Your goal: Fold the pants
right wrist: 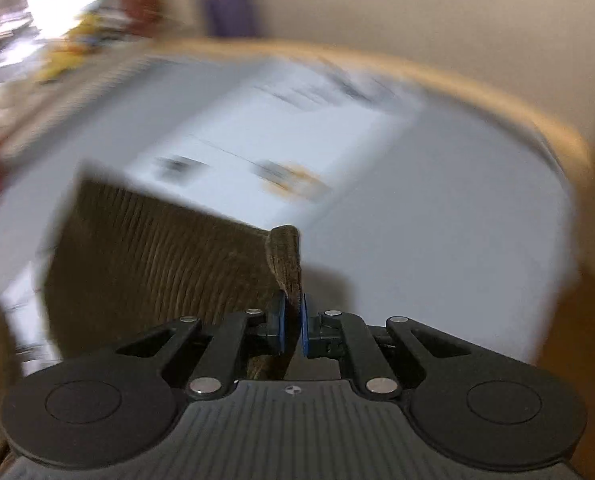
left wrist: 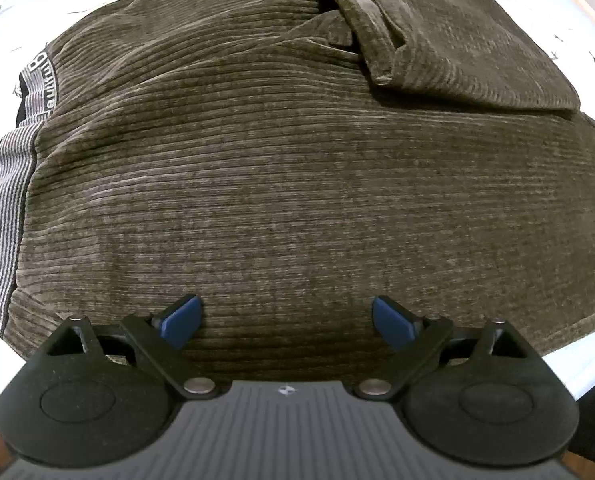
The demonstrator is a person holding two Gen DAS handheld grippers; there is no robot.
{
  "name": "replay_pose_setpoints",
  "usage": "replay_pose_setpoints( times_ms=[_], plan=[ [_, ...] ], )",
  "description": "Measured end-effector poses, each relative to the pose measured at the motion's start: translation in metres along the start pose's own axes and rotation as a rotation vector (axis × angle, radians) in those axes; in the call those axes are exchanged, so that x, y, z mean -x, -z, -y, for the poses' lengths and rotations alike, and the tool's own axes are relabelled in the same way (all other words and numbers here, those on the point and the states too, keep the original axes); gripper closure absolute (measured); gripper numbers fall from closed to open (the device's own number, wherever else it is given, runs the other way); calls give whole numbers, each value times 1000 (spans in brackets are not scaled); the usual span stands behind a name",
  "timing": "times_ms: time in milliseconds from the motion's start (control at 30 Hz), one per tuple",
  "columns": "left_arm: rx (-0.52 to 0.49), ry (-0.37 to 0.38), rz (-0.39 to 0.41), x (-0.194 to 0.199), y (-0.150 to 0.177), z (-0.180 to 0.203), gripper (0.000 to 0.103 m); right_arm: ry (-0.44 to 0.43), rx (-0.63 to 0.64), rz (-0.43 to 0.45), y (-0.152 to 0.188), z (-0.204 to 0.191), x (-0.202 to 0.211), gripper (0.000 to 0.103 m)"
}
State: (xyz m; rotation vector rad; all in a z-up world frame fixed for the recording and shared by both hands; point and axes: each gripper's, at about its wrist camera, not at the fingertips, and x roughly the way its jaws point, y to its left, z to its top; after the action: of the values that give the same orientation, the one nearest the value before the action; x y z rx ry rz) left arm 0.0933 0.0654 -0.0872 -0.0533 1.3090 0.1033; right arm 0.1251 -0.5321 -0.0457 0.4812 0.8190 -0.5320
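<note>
Brown corduroy pants (left wrist: pixel 281 168) lie on a white table and fill the left wrist view; a striped grey waistband (left wrist: pixel 9 200) shows at the left, and a folded-over leg end (left wrist: pixel 449 36) lies at the top right. My left gripper (left wrist: pixel 287 320) is open just above the fabric, its blue pads (left wrist: pixel 181 320) apart and empty. In the blurred right wrist view my right gripper (right wrist: pixel 293 320) is shut on a pinched edge of the pants (right wrist: pixel 285 260), with the fabric (right wrist: pixel 157 256) hanging off to the left.
The white table (right wrist: pixel 437 240) has a wooden rim (right wrist: pixel 497 92) at the far side. Printed papers (right wrist: pixel 281 152) lie on the table beyond the pants. Blurred coloured clutter (right wrist: pixel 77 40) is at the far left. A beige wall stands behind.
</note>
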Motion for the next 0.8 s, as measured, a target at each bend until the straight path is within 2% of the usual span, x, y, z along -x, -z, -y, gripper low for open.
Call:
replay_pose_setpoints(
  times_ms=[100,233,333,433,533,633,700,767,800],
  plan=[
    [0,-9,-1,0,1,8,8,6,-142,-85,2,41,-13,96],
    [2,-15,-1,3,3,17,8,-10,-182,-79,-1,54,-8,97],
    [-2,0,-1,4,5,18,8,37,-213,-45,-5,66,0,98],
    [-30,12,-1,3,6,15,8,109,-278,-88,-1,77,-4,98],
    [-35,26,12,8,7,13,8,119,-325,-148,3,83,-13,97],
    [-15,65,49,17,7,4,8,199,-309,-95,1,76,1,89],
    [-13,86,50,18,9,-1,8,243,-293,-24,-1,67,14,74],
    [-37,108,-5,11,13,-3,9,228,-259,35,-3,54,25,73],
    [-81,105,-15,10,18,-1,10,211,-235,55,-3,44,30,73]
  ],
)
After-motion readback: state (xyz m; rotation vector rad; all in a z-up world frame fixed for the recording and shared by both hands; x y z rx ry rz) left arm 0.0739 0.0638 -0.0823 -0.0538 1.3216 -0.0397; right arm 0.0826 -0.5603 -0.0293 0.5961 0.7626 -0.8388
